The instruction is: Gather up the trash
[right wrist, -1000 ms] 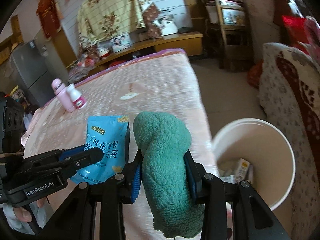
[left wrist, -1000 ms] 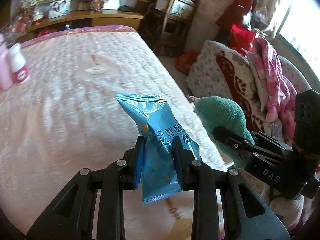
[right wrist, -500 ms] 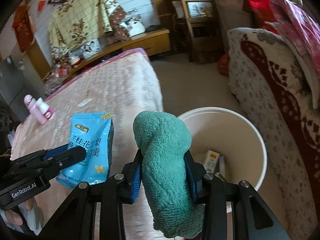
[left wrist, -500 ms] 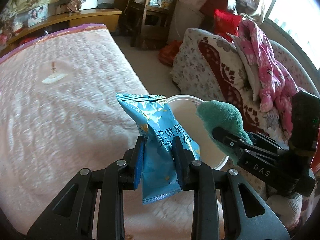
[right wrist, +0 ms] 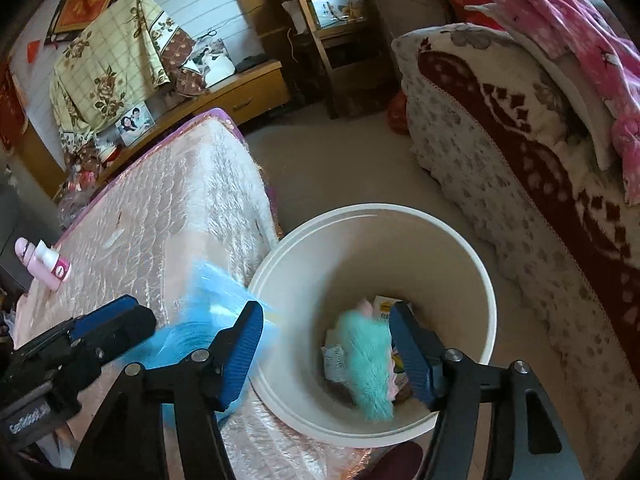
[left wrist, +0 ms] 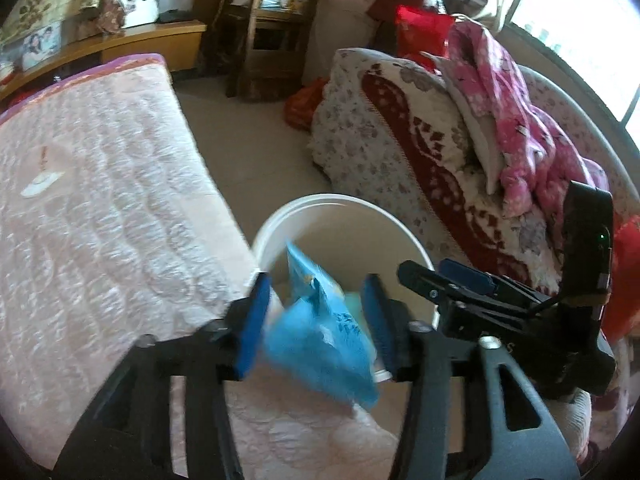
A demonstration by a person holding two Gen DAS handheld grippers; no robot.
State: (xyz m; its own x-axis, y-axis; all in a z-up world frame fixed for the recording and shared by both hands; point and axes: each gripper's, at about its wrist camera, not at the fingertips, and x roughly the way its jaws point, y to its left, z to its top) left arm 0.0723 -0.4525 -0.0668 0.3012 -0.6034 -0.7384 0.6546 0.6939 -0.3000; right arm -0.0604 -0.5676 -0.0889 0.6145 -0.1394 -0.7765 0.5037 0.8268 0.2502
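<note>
both grippers let go over the white bin

the left gripper (left wrist: pixel 318 316) hangs at the near rim of the white bin (left wrist: pixel 280 220), its blue pads apart and its jaws opening. the blue snack bag (left wrist: pixel 324 340) sits blurred in the gap between them; neither pad presses on it, and it looks loose, tilted with its upper corner over the bin's mouth. from the right wrist view the same bag shows as a pale blue smear (right wrist: pixel 208 320) just outside the bin's left rim, above the edge of the pink quilted bed (right wrist: pixel 168 208).

the right gripper (right wrist: pixel 326 348) points down into the bin, jaws also opening, pads well apart. the green fluffy cloth (right wrist: pixel 366 364) is streaked with motion between them, nearer the right pad, and appears free of both, inside the bin above the paper scraps and small cartons (right wrist: pixel 384 308) on its floor.

the bin stands on the floor, tight against the bed's corner, with the floral red and white sofa (right wrist: pixel 520 152) on its other side. a pink garment (left wrist: pixel 516 128) lies heaped on the sofa. a pink and white bottle (right wrist: pixel 44 264) lies far off on the bed.
</note>
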